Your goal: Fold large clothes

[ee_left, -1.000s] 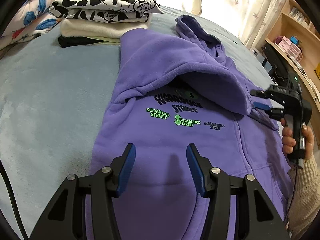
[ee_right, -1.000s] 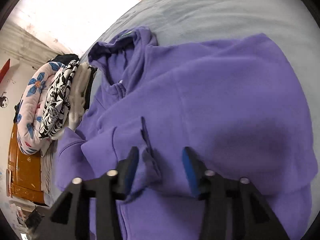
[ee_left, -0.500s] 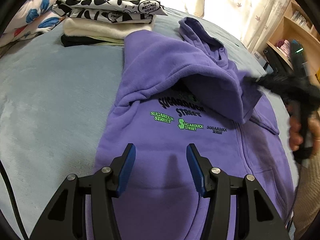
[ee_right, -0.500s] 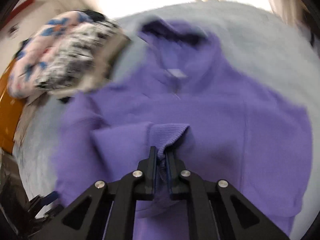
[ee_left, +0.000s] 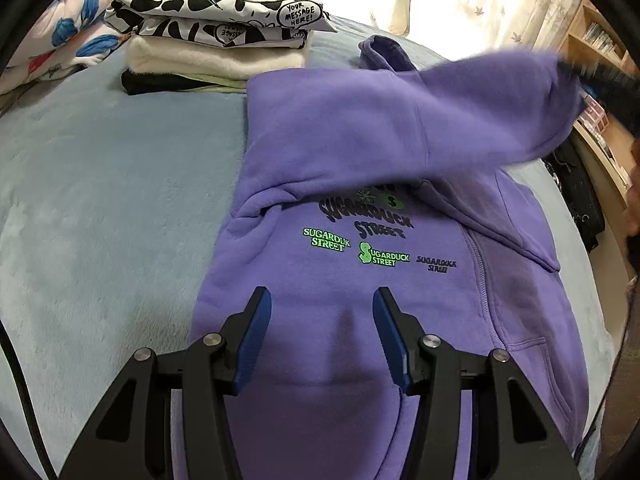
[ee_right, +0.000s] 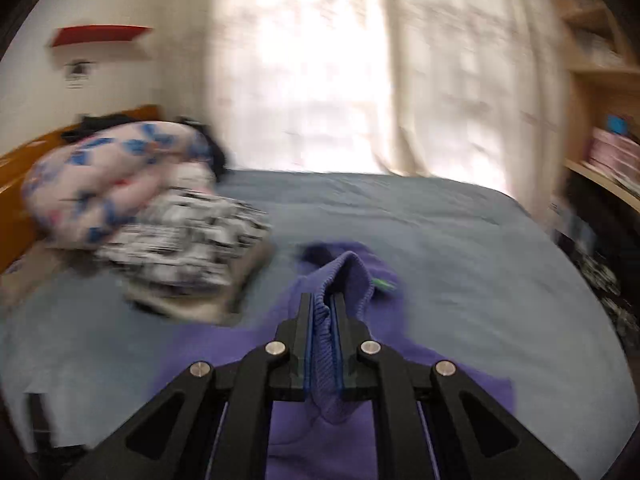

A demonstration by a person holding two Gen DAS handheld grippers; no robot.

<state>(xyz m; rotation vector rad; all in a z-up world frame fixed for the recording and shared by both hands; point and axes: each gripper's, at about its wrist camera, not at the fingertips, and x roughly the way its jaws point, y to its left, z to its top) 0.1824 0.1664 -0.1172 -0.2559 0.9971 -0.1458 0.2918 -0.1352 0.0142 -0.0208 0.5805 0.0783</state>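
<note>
Sleeve cuff clamped by the right gripper; left gripper spread wide.

The purple hoodie [ee_left: 360, 280] is laid flat on the grey-blue bed cover [ee_left: 100, 208], beside a stack of folded clothes [ee_left: 216, 52]. Its ribbed sleeve cuff [ee_right: 344, 280] is pinched between the closed fingers of the right gripper [ee_right: 322, 312] and held raised. The left gripper [ee_left: 322, 320] is positioned over the lower hoodie body, nothing between its fingers.

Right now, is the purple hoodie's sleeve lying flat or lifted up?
Lifted. The right tongs are shut on the sleeve by its ribbed cuff, holding it stretched in the air above the hoodie.
</note>
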